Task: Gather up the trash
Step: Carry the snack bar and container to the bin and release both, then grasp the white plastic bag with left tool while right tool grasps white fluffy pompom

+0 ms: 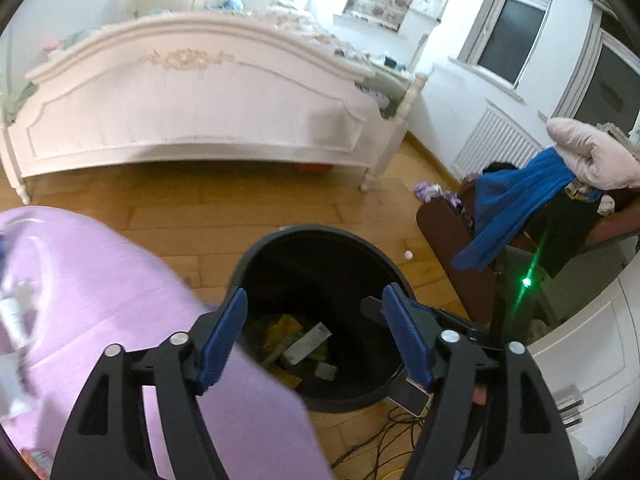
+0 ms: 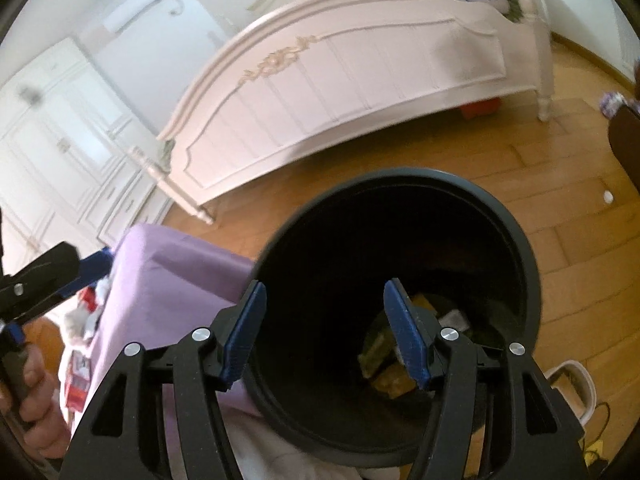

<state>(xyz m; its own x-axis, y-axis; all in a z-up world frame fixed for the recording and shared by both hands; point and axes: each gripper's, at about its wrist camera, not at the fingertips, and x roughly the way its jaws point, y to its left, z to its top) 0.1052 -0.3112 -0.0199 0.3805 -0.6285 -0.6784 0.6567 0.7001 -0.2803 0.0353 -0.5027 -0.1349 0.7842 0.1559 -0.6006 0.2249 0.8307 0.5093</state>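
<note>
Black bin (image 1: 320, 264) standing on the wood floor (image 1: 200, 216), mouth open and round, rim unbroken all the way. Trash (image 1: 298, 340) lying at the bottom: yellow and green wrappers, a pale flat strip, a small comb-like piece. In the right wrist view the same litter (image 2: 384, 364) showing deep inside the bin (image 2: 400, 184), mostly in shadow.

Left hand-held gripper (image 1: 316, 340) poised over the bin's near rim, jaws spread wide, nothing between the blue pads (image 1: 224, 336). Right hand-held gripper (image 2: 326, 336) likewise over the mouth, jaws apart and holding nothing, blue pads (image 2: 406, 336) clear of the walls. Seen again from the right wrist at the far left edge: the left tool (image 2: 48, 276), gripped by a hand (image 2: 36, 404).

Lilac cloth (image 1: 120, 304) draped over a worktop, its edge touching the bin's left side and overlapping the rim slightly. Small packets (image 2: 80, 376) in red and white beside that cloth, print too blurred to read.

Open floor beyond the bin up to the white bed (image 1: 192, 108), with a small white ball (image 1: 408, 255) lying loose on the boards. Brown chair (image 1: 452, 240) to the right, close to the bin, hung with a blue towel (image 1: 516, 208). Cables (image 1: 384, 428) on the floor just behind the bin's near side. No legible writing anywhere.
</note>
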